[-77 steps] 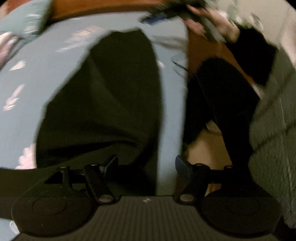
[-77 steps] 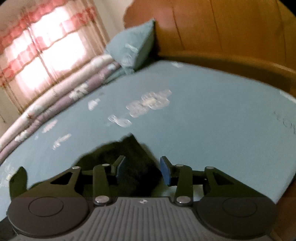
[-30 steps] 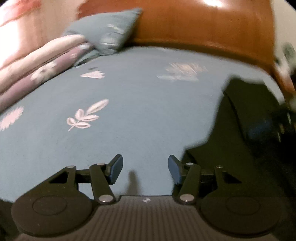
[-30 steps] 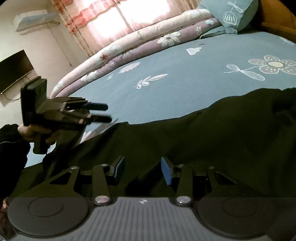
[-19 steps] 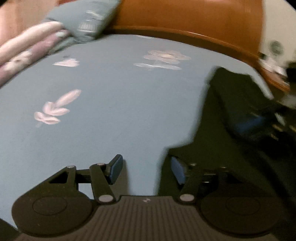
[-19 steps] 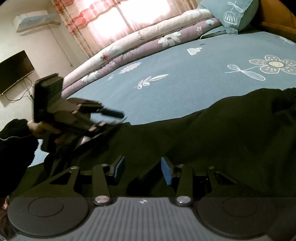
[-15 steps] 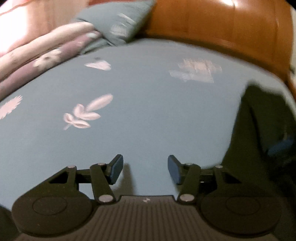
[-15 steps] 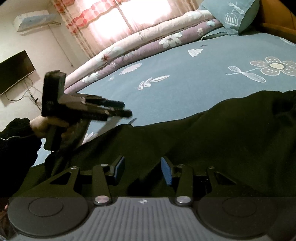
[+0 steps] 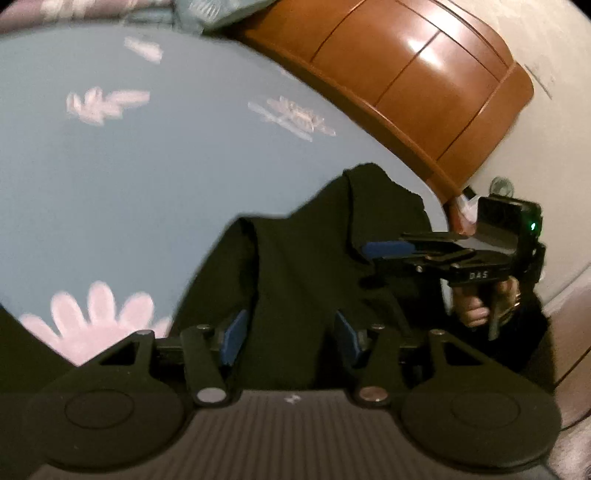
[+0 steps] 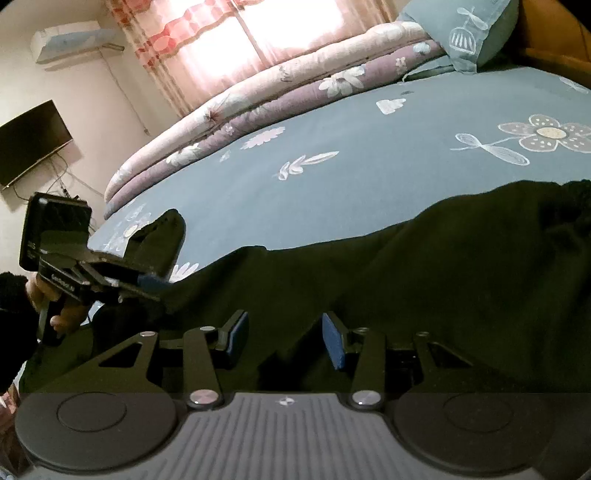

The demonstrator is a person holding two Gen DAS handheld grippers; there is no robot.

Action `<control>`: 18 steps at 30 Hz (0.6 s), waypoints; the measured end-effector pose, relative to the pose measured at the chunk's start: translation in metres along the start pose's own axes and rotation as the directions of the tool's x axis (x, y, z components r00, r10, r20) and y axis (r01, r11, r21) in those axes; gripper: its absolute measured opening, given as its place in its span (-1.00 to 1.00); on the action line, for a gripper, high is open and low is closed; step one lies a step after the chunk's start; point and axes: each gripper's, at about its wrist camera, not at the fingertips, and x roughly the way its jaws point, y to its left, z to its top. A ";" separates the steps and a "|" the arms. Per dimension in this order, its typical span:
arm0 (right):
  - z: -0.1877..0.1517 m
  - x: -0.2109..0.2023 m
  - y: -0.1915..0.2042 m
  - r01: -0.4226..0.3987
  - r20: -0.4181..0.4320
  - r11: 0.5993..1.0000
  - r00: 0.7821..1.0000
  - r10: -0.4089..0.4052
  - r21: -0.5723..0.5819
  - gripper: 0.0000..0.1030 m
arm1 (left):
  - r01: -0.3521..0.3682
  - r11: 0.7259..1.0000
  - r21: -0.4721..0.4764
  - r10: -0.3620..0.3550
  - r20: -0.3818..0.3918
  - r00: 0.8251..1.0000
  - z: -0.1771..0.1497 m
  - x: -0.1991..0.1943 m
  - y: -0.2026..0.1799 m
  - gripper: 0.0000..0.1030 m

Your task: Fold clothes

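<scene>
Left claw (image 9: pixel 286 334) about half open over the black garment (image 9: pixel 295 266), pads clear of it. Right claw (image 10: pixel 282 338) half open over same garment on the bed (image 10: pixel 369 173), gripping nothing.

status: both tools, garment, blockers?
Left tool open, astride a fold of the black garment. Right tool open over it. No blockers seen.

A bed with a blue floral-print sheet (image 10: pixel 369 184) carries 1 dark crumpled garment (image 10: pixel 424 288) near its front edge, a rolled pink-and-purple quilt (image 10: pixel 277 107) and a teal pillow (image 10: pixel 476 33) by its wooden headboard (image 9: pixel 406 81).
</scene>
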 end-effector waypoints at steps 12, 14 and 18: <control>0.000 0.000 -0.001 -0.007 -0.009 1.000 1.000 0.007 0.005 -0.04 | 0.099 0.992 -0.083 -0.093 0.065 0.994 -0.009 0.001 0.006 -0.80; 0.000 0.000 -0.001 -0.005 -0.008 1.000 1.000 0.005 0.010 -0.04 | -0.004 0.995 -0.095 0.008 0.044 0.999 -0.011 0.003 0.003 -0.92; 0.000 0.000 -0.001 0.002 -0.008 1.000 1.000 -0.002 0.005 -0.04 | -0.156 0.983 -0.096 0.162 0.062 0.985 -0.005 -0.006 -0.010 -0.93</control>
